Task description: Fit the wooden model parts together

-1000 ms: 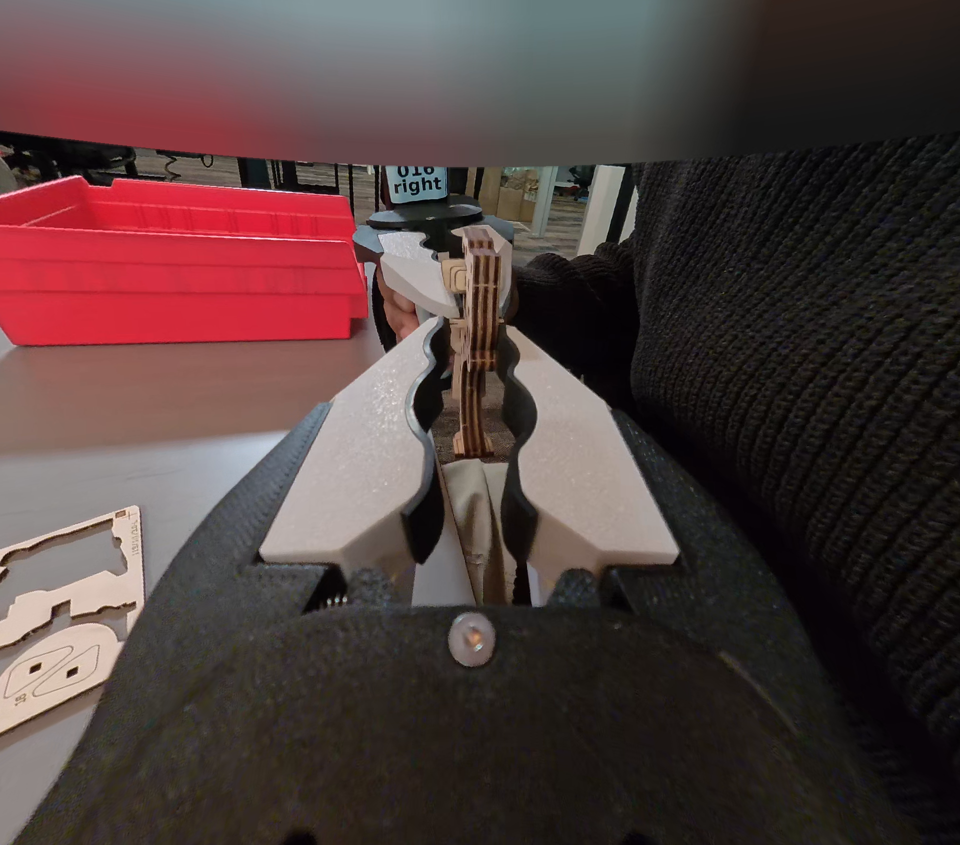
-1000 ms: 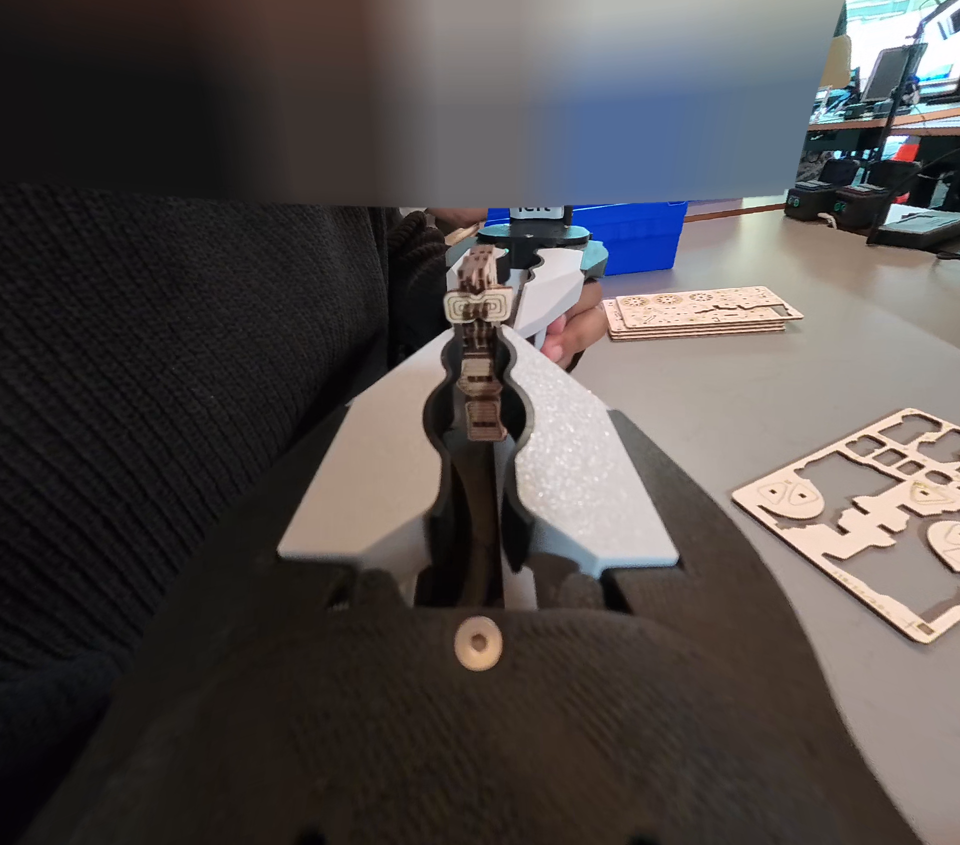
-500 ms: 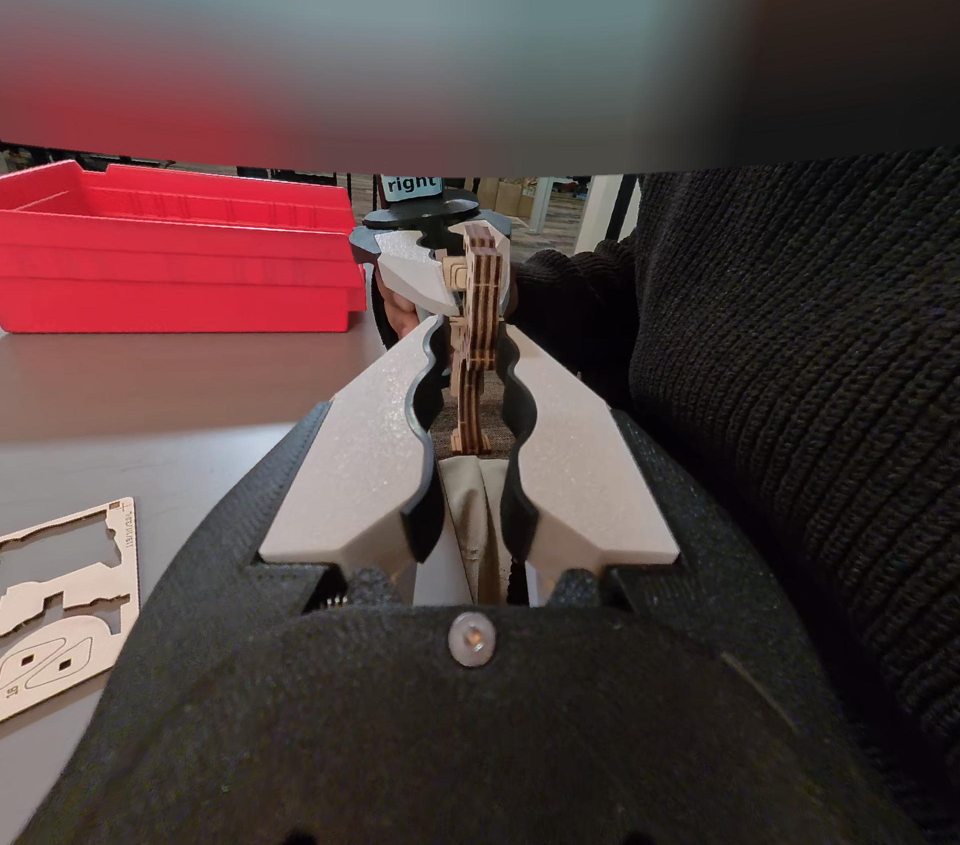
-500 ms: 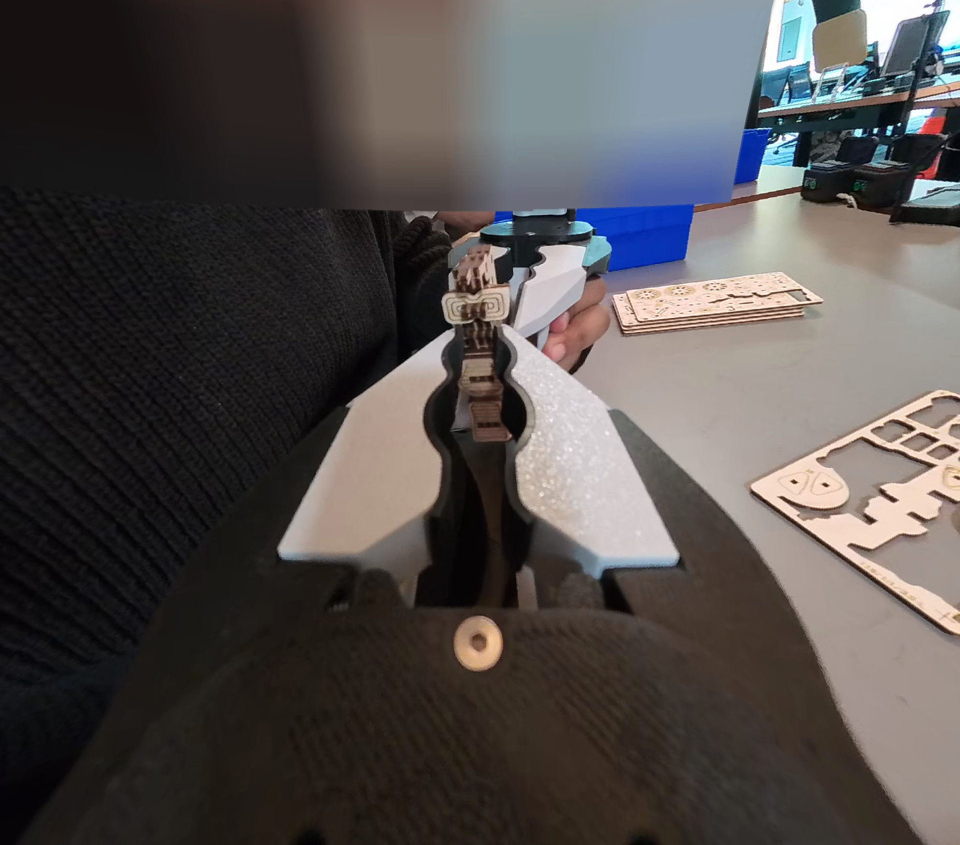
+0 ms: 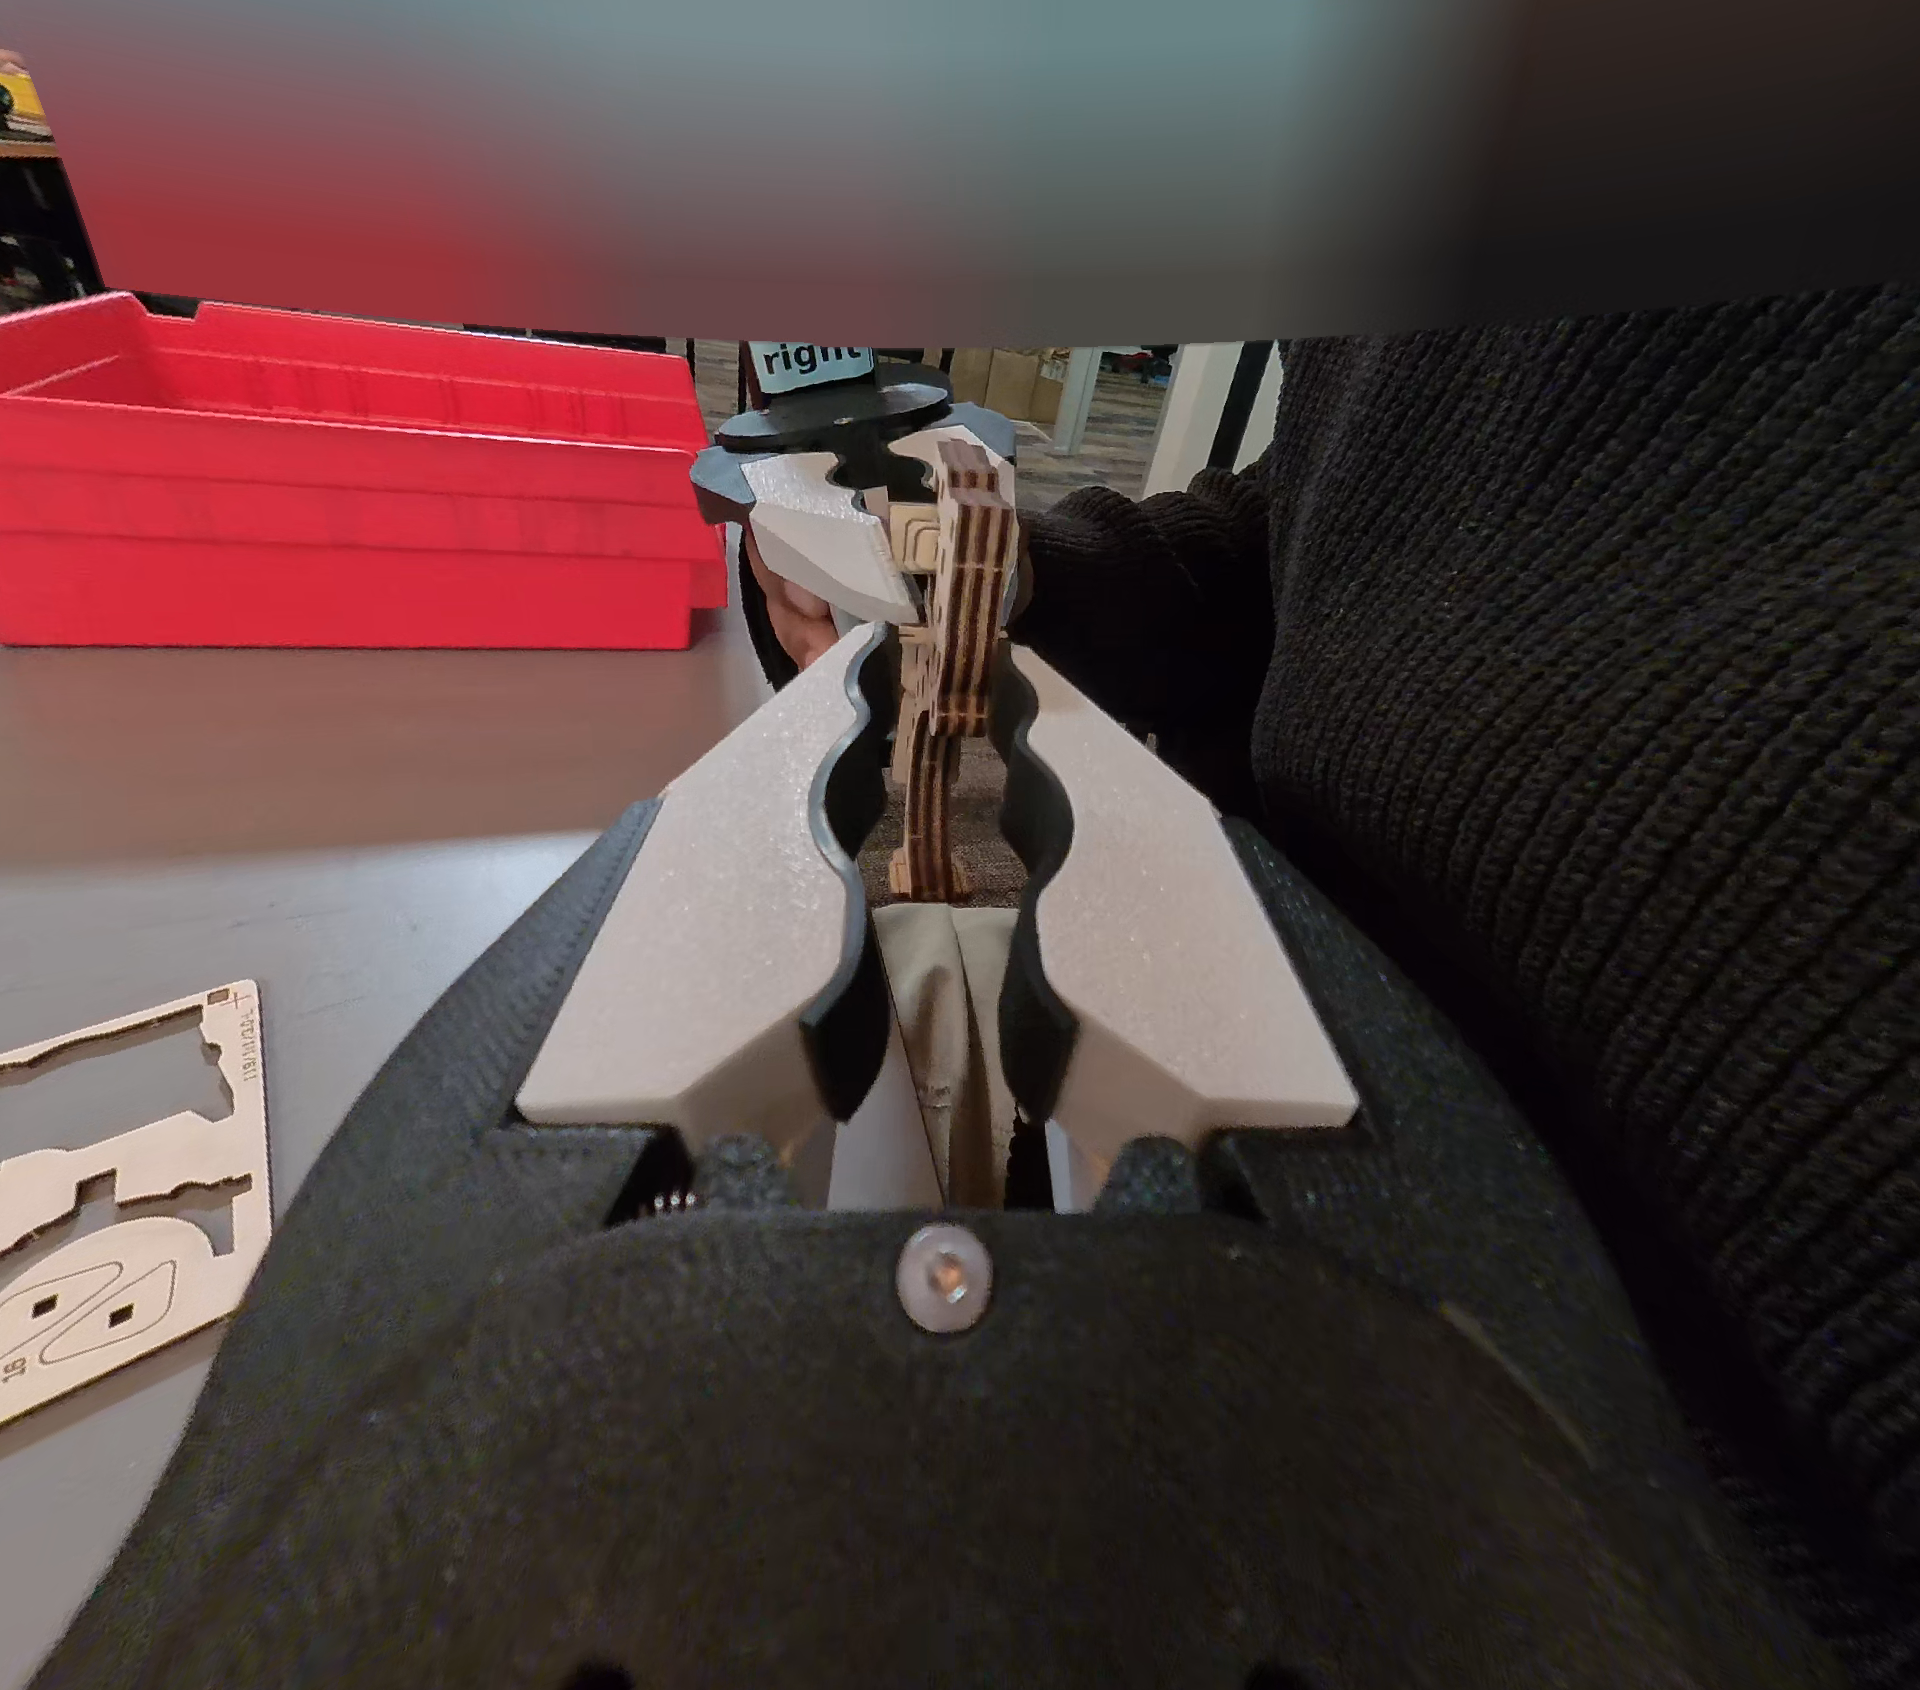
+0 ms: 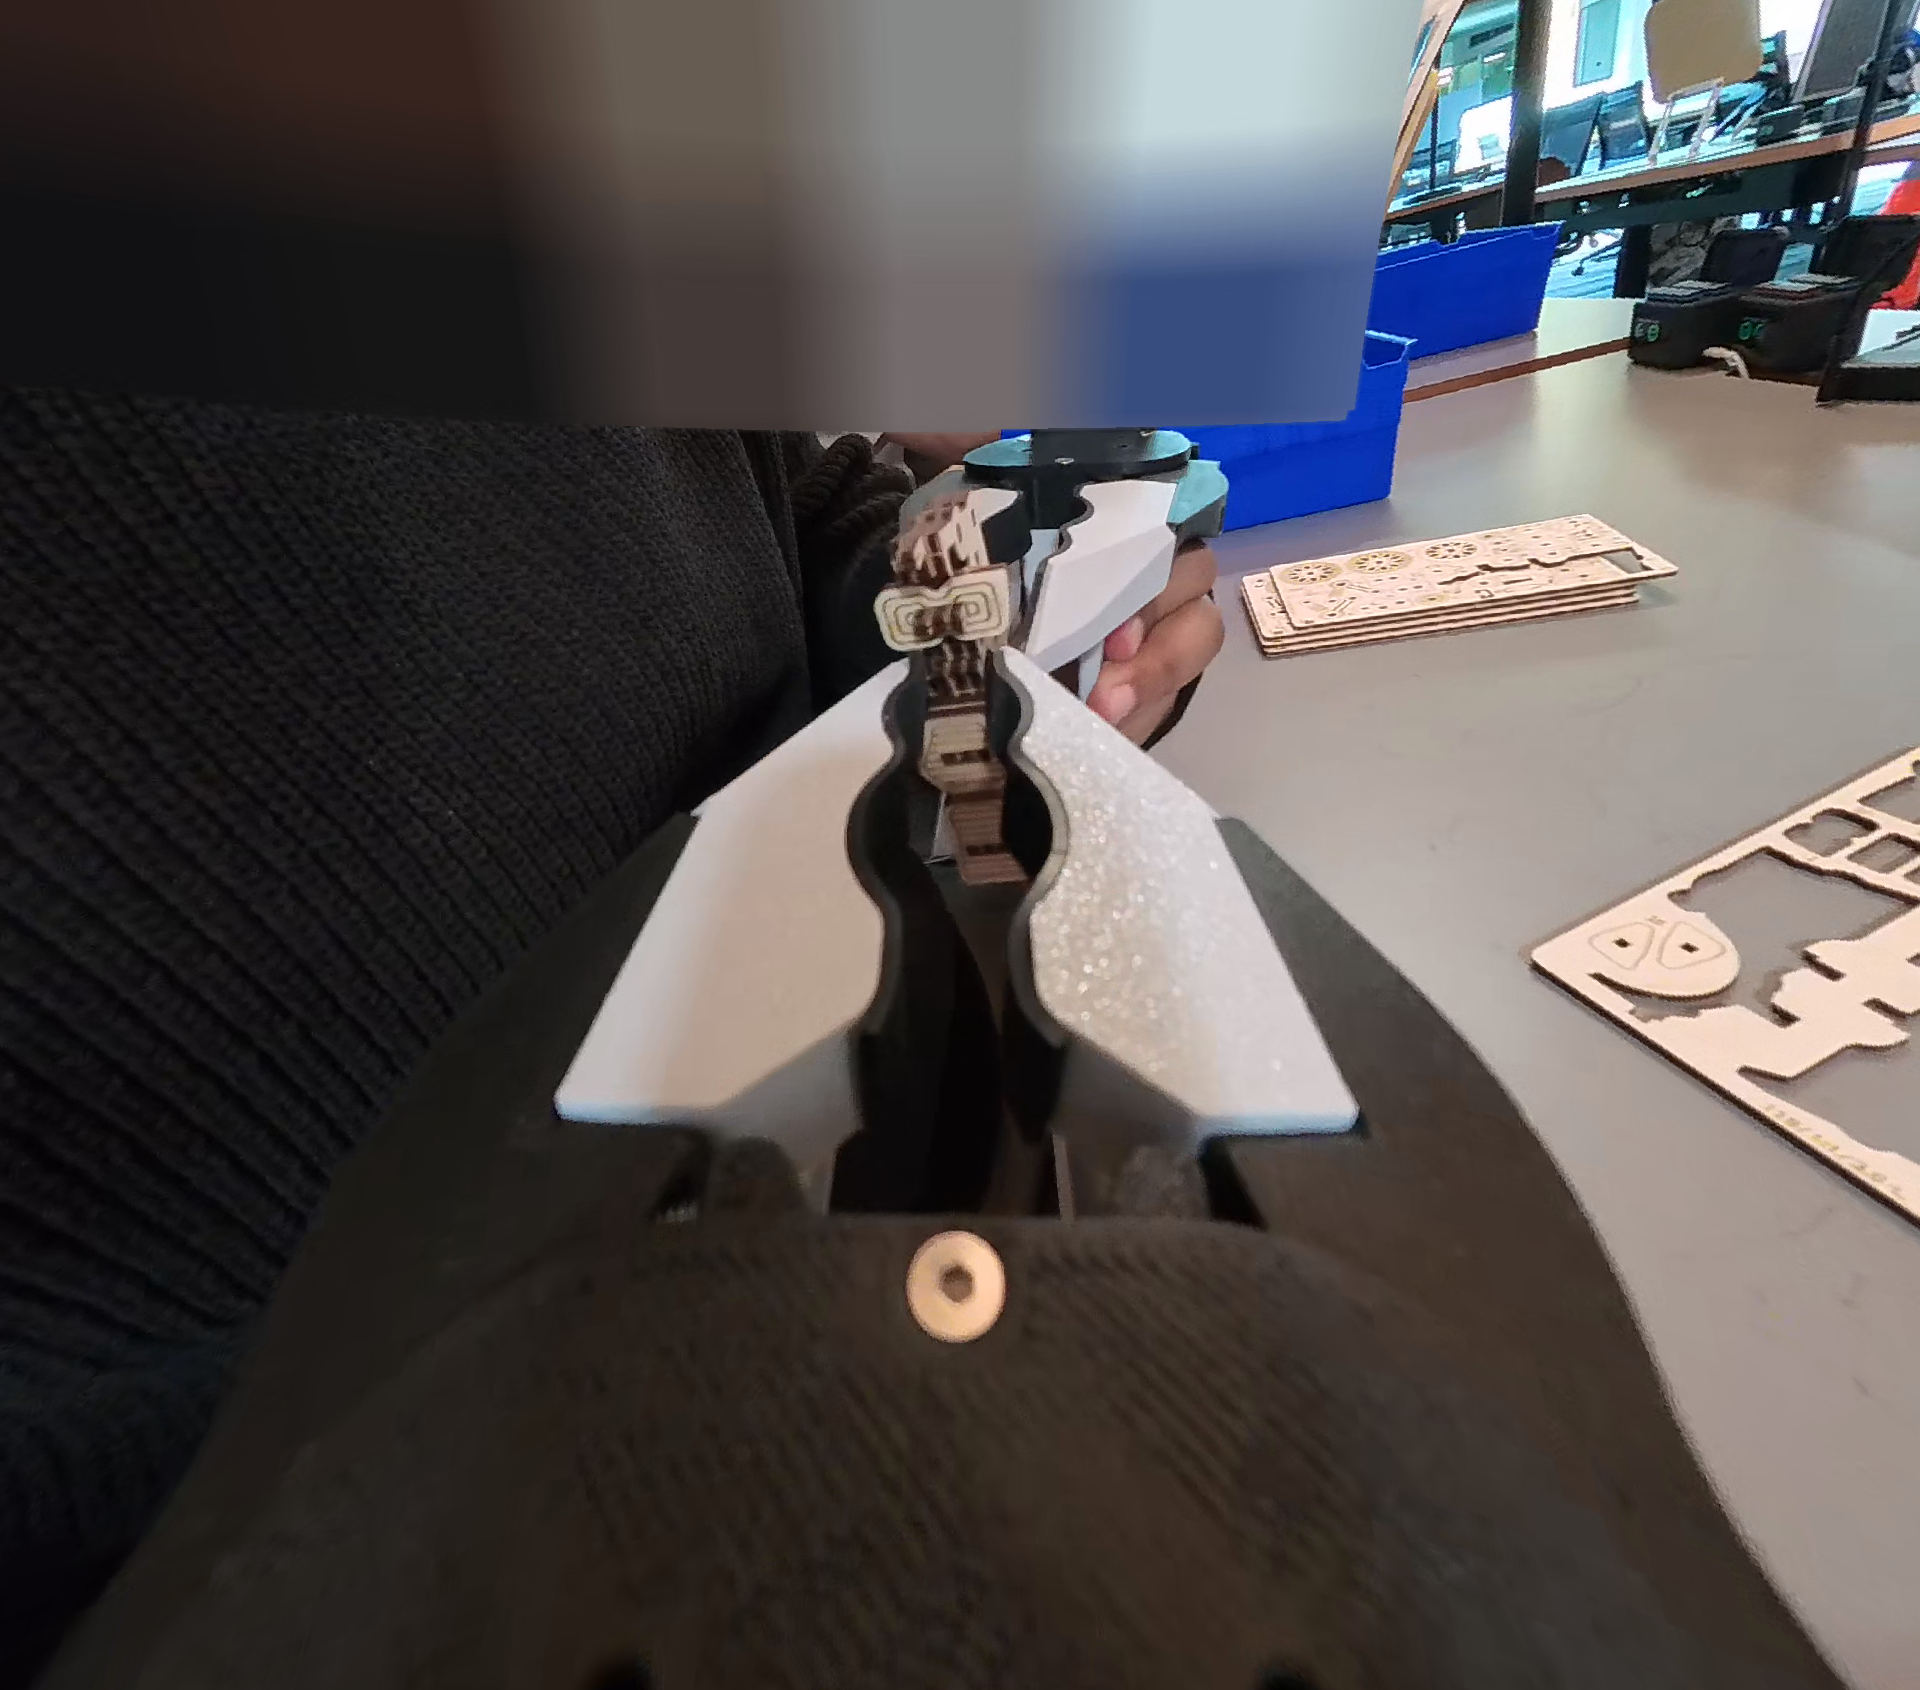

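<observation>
Over on the far left, in the left wrist view, a pale laser-cut plywood sheet with punched-out shapes [image 5: 125, 1162] lies flat on the grey table [image 5: 364, 809], and behind it sits a red plastic bin [image 5: 343, 497]. Moving in, the left gripper [image 5: 940, 664] has its white fingers closed on the layered plywood model piece [image 5: 951, 674], held upright on edge in the air just in front of the person's black knitted sweater [image 5: 1558, 757]. The right gripper [image 5: 914, 539] meets it from the far side, pinched on the same model higher up. Switch to the right wrist view and the right gripper [image 6: 961, 684] is clamped on the model [image 6: 951, 705], with a small goggle-shaped cross piece [image 6: 943, 610] seated across its top; the left gripper [image 6: 1039, 560] holds on behind it. Further right, a stack of uncut plywood sheets [image 6: 1455, 580], a blue bin [image 6: 1299, 445], and another punched sheet [image 6: 1745, 965]. This model looks light and stiff but brittle, with thin tabs that could snap, so I'd grip the thick laminated body, not the cross piece. Compared with a second ago both grips are unchanged, while the right wrist view has swung, the punched sheet sliding toward the right edge.
</observation>
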A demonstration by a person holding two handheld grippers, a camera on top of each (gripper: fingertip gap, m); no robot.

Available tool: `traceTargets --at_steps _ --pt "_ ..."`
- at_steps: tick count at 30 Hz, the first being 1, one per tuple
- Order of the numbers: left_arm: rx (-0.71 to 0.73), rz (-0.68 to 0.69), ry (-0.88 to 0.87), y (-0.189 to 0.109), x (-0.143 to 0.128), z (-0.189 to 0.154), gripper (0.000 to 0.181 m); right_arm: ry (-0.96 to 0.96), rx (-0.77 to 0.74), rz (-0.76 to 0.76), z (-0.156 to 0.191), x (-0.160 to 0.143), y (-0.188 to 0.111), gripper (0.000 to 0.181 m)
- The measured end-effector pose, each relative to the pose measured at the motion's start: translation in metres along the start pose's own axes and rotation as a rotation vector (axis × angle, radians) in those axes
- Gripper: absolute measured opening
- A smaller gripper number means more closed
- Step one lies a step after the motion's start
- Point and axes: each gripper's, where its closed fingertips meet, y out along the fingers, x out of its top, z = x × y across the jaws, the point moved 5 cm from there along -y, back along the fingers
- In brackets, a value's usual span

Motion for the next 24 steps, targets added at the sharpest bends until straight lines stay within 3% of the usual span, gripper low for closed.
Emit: traceTargets --at_steps 24 --pt "-0.043 -0.066 -0.138 -0.005 -0.002 0.010 0.017 0.128 -0.027 0.022 -0.009 -0.005 0.002 0.010"
